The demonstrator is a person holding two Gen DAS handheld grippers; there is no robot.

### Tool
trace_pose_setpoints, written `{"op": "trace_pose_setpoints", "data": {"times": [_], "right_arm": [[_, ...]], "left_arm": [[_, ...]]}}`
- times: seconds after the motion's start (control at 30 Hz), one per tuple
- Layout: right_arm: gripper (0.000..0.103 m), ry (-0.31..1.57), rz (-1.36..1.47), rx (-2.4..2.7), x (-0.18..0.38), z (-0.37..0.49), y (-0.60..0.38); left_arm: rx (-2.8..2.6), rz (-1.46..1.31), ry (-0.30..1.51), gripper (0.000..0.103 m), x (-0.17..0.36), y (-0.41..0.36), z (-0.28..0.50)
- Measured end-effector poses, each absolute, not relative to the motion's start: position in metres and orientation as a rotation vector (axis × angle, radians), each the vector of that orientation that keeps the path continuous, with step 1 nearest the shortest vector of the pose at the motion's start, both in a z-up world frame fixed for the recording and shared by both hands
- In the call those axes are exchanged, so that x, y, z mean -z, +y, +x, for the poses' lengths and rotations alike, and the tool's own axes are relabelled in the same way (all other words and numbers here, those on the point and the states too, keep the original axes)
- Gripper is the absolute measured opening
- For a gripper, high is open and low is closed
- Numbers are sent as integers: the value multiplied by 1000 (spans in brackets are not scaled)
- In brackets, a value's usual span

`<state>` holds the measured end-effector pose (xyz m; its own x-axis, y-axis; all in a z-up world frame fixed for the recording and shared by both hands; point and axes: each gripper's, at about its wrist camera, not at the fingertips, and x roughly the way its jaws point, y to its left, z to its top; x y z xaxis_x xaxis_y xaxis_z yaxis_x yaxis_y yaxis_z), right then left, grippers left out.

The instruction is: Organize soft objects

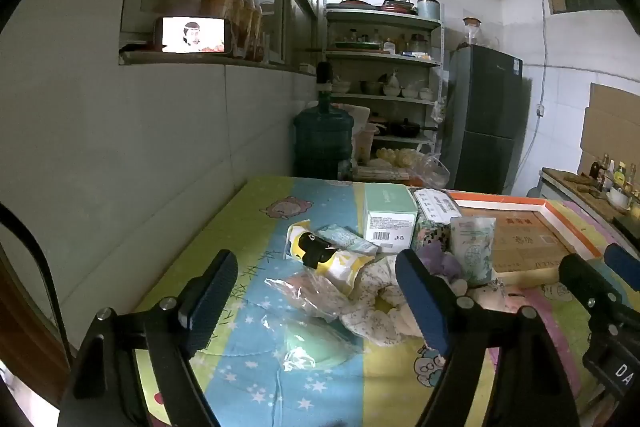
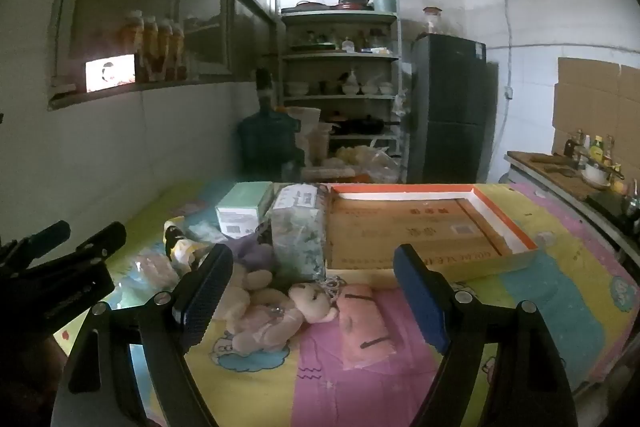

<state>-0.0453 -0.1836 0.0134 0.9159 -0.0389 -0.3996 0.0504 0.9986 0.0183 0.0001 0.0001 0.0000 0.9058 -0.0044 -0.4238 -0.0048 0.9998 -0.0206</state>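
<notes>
Both tools hang above the table, its cloth [image 2: 568,291] a bright cartoon print of yellow, blue and pink, and neither has anything in its grip: the left gripper [image 1: 316,301] stands spread wide with only wrapped goods showing between its 2 blue-padded fingers, and the right gripper [image 2: 314,293] is equally wide, empty too. The landmark is the shallow cardboard tray with an orange rim [image 2: 520,223], which sits at the far right of the cloth with no soft thing in it. Just in front of the tray's near left corner lies the small pale pink teddy bear [image 2: 280,315], sprawled on its back with its long axis running left to right, head toward the right gripper's right finger; it sits squarely in that gripper's gap, so the right hand is judged much the nearer. Beside the bear, toward the tray, lies a folded pink cloth pouch [image 2: 362,323]. Left of the tray stand a floral-wrapped tissue pack [image 2: 298,239] and a mint green carton [image 2: 244,207], with a purple plush toy [image 2: 256,251] at their foot. Further left lie a clear plastic bag [image 1: 308,291] and a yellow snack packet [image 1: 320,255], under the left gripper. The upright tissue pack, close behind the bear, is what a forward reach could knock over.
</notes>
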Motion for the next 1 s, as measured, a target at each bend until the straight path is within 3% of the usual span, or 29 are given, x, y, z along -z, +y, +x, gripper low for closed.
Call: {"op": "trace_pose_setpoints", "data": {"times": [1.0], "right_arm": [[84, 424, 48, 18, -11, -44, -179]], "left_arm": [[45, -22, 452, 79, 5, -2, 1]]}}
